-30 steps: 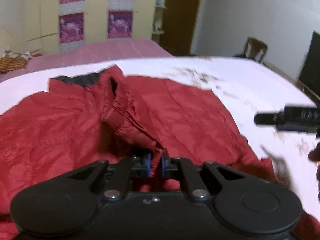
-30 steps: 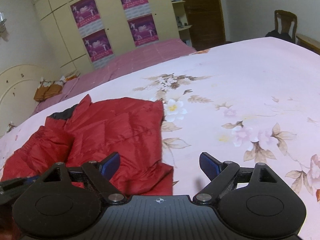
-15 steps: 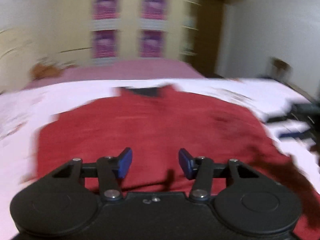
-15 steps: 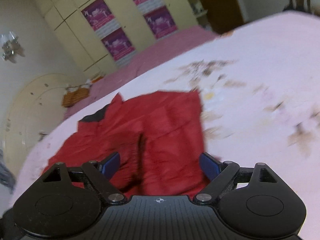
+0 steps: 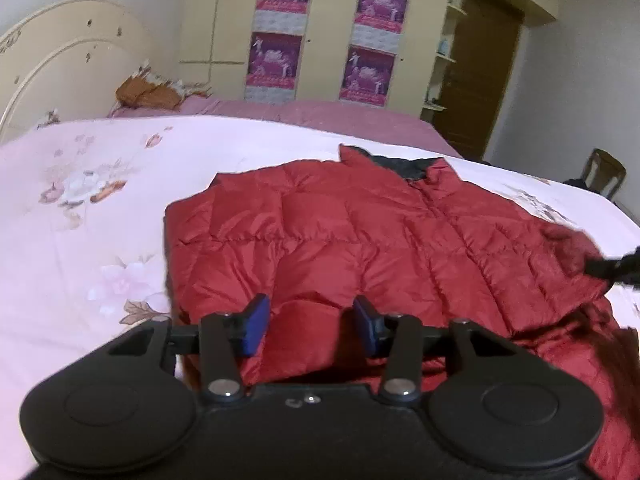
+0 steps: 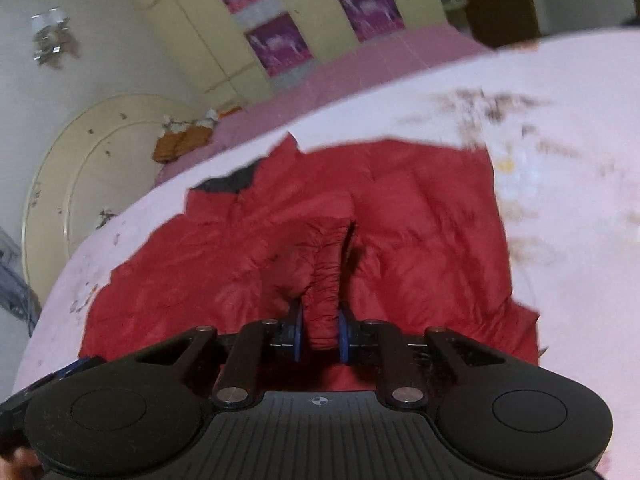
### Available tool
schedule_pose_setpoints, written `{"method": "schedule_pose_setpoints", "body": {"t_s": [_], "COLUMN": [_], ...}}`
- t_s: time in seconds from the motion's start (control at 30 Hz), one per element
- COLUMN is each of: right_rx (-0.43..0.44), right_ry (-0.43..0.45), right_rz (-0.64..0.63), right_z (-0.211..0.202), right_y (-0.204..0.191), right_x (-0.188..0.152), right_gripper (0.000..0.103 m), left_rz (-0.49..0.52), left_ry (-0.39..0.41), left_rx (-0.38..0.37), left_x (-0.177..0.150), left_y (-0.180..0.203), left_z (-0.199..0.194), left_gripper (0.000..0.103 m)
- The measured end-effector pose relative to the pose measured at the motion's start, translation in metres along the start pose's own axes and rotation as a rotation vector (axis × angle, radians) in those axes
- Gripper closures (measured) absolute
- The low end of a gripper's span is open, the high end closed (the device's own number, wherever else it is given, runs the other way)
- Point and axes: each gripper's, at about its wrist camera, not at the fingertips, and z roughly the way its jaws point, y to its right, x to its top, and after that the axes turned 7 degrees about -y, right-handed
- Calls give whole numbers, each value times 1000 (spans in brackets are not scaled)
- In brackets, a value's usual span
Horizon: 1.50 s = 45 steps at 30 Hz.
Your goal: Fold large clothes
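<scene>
L tool [image 5: 307, 322] has let go since a sec ago: it was pinched on the red puffer jacket [image 5: 360, 240], now its blue pads sit apart w/ nothing between, just above the near hem. R tool [image 6: 320, 334] did the opposite: was wide apart over the bed, now clamped on a gathered sleeve/cuff [image 6: 326, 276] right in front of it. Reads as a hand-over; L side is laid flat, R sleeve likely next to fold in.

Jacket lies spread on the bed [image 5: 100, 208], ahead of both tools, dark collar [image 5: 404, 164] at the far end. Shell is shiny, quilted in puffy squares; cuff is ribbed and scrunched. Bedsheet is pale pink, floral print, smooth.
</scene>
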Motion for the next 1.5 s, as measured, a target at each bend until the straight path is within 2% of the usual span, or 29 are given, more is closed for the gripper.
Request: {"method": "schedule_pose_setpoints", "body": {"t_s": [0.07, 0.13, 0.3, 0.43, 0.47, 0.5, 0.53, 0.57, 0.6, 0.63, 0.67, 0.7, 0.87, 0.97, 1.07, 1.13, 1.3, 1.37, 1.43, 1.5], "right_rx": [-15, -25, -83, -111, -122, -157, -220, -236, -217, -208, -203, -195, -126, -162, -209, -199, -200, -208, -192, -154], "right_ry": [28, 23, -35, -32, -30, -17, 36, 96, 110, 105, 96, 83, 9, -18, 6, 27, 38, 36, 88, 87], "right_rz": [-52, -41, -9, -27, -31, -34, -49, -77, -100, -110, -118, -126, -269, -352, -346, -332, -361, -348, -322, -290], "right_z": [-17, -19, 22, 23, 17, 12, -1, -12, -18, -19, -17, -12, 30, 57, 78, 83, 88, 80, 58, 41], "right_y": [-6, -2, 14, 11, 10, 8, 5, 2, 2, 0, -2, -4, -30, -35, -19, -10, -8, -10, -14, -18], "right_x": [-6, -13, -24, -24, -23, -21, -21, -21, -18, -13, -8, -1, 16, 15, 13, 10, 8, 14, 18, 18], "right_gripper": [86, 86, 86, 86, 76, 59, 22, 18, 20, 36, 59, 65, 65, 65, 65, 65, 65, 65, 65, 65], "left_rz": [10, 21, 45, 46, 36, 33, 32, 29, 27, 27, 33, 42, 68, 75, 46, 32, 29, 35, 54, 67], "left_ry": [4, -19, -71, -94, -81, -46, -16, 10, 19, 22, 26, 37, 30, -11, -37, -37, -44, -34, 20, 54], "left_rx": [-7, 0, 23, 10, 8, 12, 21, 26, 23, 24, 25, 27, 26, 60, 83, 85, 96, 115, 89, 43], "left_x": [-2, -7, -8, -3, -1, 2, 4, 8, 14, 20, 27, 35, 62, 64, 54, 47, 46, 50, 49, 43], "left_y": [1, 3, 6, 2, -1, -4, -5, -8, -10, -11, -10, -9, -5, -9, -19, -21, -21, -17, -6, 10], "left_z": [-3, 2, 14, 9, 4, -4, -8, -11, -9, -5, 0, 6, 42, 66, 78, 79, 79, 67, 45, 27], "left_gripper": [60, 60, 58, 58, 54, 40, 30, 31, 34, 36, 38, 39, 39, 40, 39, 39, 39, 43, 41, 41]}}
